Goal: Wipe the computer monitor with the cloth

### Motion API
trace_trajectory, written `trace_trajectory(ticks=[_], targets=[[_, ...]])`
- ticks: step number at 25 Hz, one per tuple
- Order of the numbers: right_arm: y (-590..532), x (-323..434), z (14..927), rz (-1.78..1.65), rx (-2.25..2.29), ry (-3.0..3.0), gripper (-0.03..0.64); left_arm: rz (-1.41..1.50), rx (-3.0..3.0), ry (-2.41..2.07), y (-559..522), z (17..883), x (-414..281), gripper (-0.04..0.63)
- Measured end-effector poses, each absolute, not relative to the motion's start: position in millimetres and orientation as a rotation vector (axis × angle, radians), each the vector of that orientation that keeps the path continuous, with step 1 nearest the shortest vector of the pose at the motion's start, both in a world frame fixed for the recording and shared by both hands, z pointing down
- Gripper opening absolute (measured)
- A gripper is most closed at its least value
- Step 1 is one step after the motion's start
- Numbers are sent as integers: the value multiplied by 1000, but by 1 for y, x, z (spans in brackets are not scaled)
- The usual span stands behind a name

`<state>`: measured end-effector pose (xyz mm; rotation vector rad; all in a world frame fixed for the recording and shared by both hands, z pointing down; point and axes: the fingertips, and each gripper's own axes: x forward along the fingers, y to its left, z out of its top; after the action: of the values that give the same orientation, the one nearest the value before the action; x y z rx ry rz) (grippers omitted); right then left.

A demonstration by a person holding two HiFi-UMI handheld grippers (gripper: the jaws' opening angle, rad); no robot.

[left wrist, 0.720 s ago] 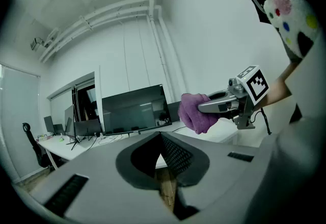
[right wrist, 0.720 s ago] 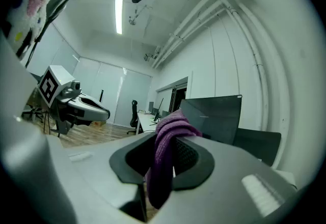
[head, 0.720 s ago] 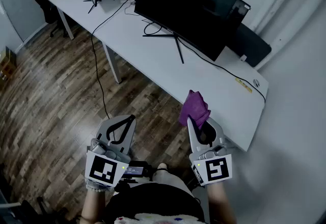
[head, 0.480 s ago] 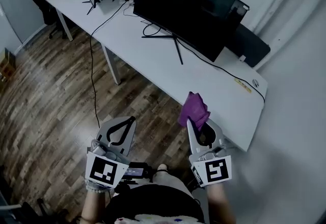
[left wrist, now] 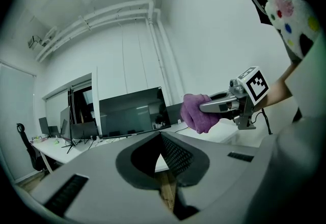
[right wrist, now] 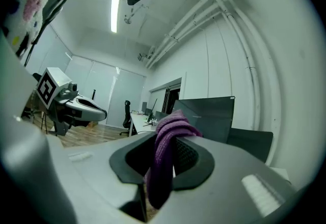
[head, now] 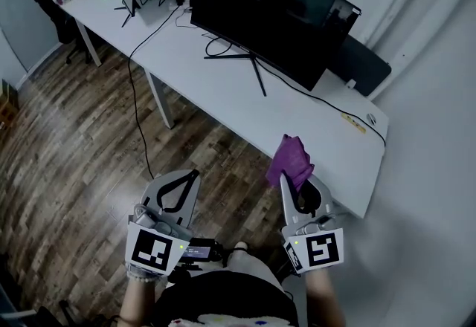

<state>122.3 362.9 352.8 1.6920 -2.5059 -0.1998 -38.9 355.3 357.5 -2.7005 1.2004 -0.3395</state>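
Right hand-held gripper (head: 292, 183) clamped on bunched purple cloth (head: 290, 160), by the white bench's (head: 223, 88) near edge, left hand-held gripper (head: 192, 175) jaws together and empty over wood floor (head: 74, 154), dark curved monitor (head: 268, 13) upright on bench, well apart from cloth

Held low and side by side, the left gripper (head: 191, 174) has its fingers (left wrist: 91, 167) closed on nothing, the right gripper (head: 286, 180) pinching the cloth (head: 291, 158).

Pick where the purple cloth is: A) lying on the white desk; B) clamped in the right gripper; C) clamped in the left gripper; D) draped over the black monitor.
B: the purple cloth sits pinched in the jaws of the right gripper; the left gripper is shut, empty.
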Motion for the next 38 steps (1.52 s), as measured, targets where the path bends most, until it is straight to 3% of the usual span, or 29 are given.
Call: trace_trajectory(ticks=[15,38], targets=[[330,121,352,-244,1742,-2456,78,-319,-2689,1164,313,358,-50,6],[85,150,350,-227,1636,-2524,78,-345,-2636,1229,78,347,-15,5]])
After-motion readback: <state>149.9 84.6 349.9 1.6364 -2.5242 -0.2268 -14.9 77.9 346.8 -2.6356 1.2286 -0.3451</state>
